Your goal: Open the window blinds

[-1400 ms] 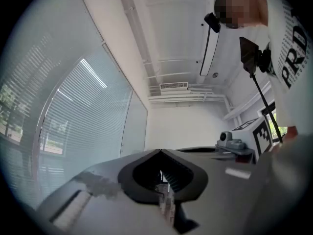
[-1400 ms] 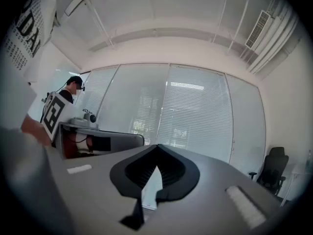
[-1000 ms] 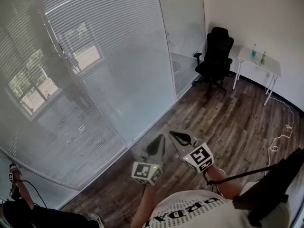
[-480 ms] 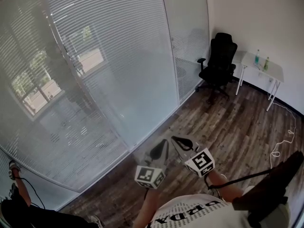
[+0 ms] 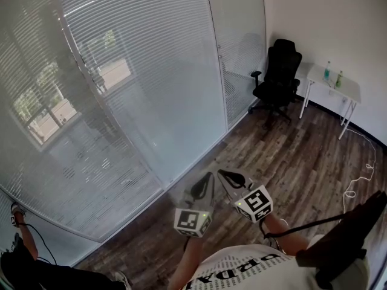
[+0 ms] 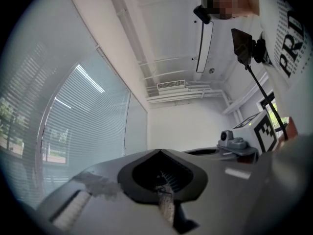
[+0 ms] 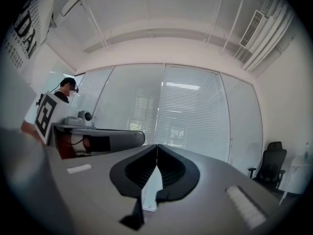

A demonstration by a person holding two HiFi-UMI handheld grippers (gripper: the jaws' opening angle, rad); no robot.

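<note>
1. Head view, set against a second ago, shows almost no change. The frame has swung a touch, so the office chair (image 5: 279,71) and white table (image 5: 347,89) sit slightly further toward 2 o'clock, while both tools keep to 6 o'clock.
2. The window blinds (image 5: 139,71) fill 9 to 12 o'clock with their slats closed, well apart from either tool. I judge the task not yet begun, and I cannot pick out whatever works the slats.
3. The left gripper (image 5: 207,177) has its jaws pressed together on nothing, as its own view shows. It points roughly level, a shade upward.
4. The right gripper (image 5: 222,173), just beside it at its 3 o'clock, is likewise closed and empty. It is held level and faces the blinds.
5. Both sit close in front of the person (image 5: 242,273), tips nearly side by side — a waiting pose, by my reading.
</note>
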